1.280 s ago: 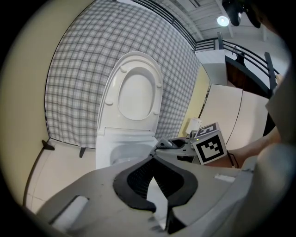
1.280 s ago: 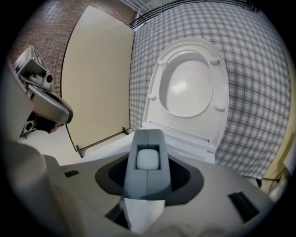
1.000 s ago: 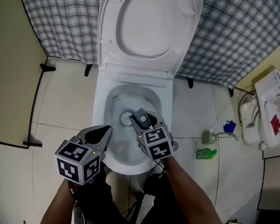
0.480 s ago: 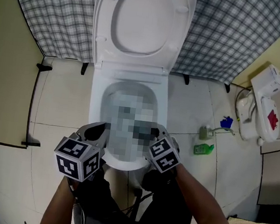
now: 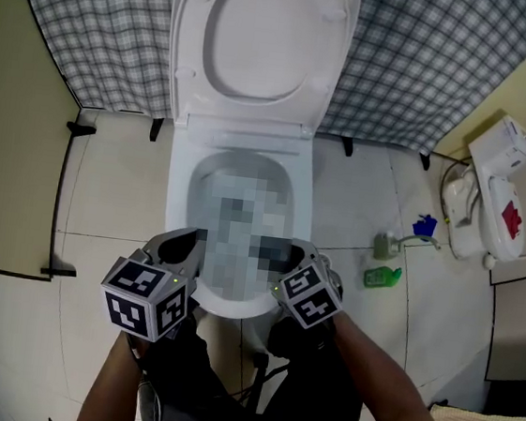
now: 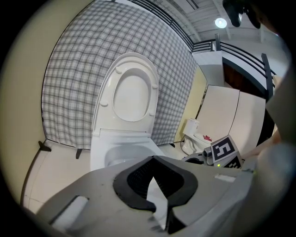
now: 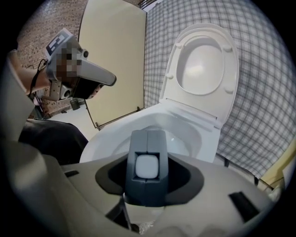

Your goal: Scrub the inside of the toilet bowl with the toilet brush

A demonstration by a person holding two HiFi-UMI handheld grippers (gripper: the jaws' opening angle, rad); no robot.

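The white toilet (image 5: 174, 232) stands with its seat and lid (image 5: 259, 35) raised; a mosaic patch covers the inside of the bowl in the head view. My right gripper (image 5: 289, 249) hangs over the bowl's near right rim, shut on the toilet brush's dark grey handle (image 7: 147, 139), which has a white pad on its end. The handle points down into the bowl (image 7: 178, 132). The brush head is hidden. My left gripper (image 5: 197, 239) hovers at the near left rim, its pads (image 6: 138, 194) meeting at the tips with nothing held.
A checked curtain (image 5: 420, 72) hangs behind the toilet. On the tiled floor to the right lie a green bottle (image 5: 383, 277), a blue object (image 5: 423, 227) and a white appliance (image 5: 491, 198). A black rail (image 5: 60, 191) runs along the yellow wall at left.
My right gripper has drawn back with the brush handle toward the bowl's near rim and slightly right. The left gripper has stayed where it was.
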